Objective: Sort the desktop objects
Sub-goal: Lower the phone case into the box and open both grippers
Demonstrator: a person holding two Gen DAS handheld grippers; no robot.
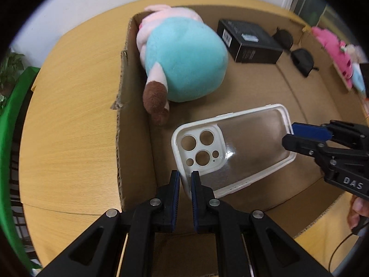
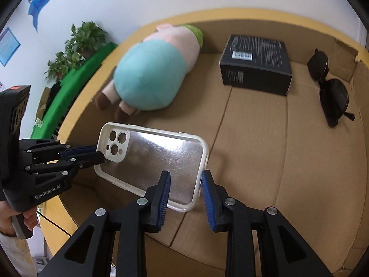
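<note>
Clear plastic with a white rim, the case [image 2: 152, 161] hangs just above the floor of the box [image 2: 265, 161], at 6 o'clock from the plush [image 2: 152, 73]. The left hand-held gripper [image 1: 185, 180] is clamped on its camera-end rim; the right hand-held gripper [image 2: 185, 185] straddles the far corner, jaws parted, apparently not pressing. Likely one end is being let go so the case can be laid flat among the sorted things: black carton [image 2: 256, 67] at 1 o'clock, sunglasses [image 2: 329, 87] at 2. The box sits on a pale wood worktop [image 1: 69, 138]; white wall, plants [image 2: 76, 46] beyond.
</note>
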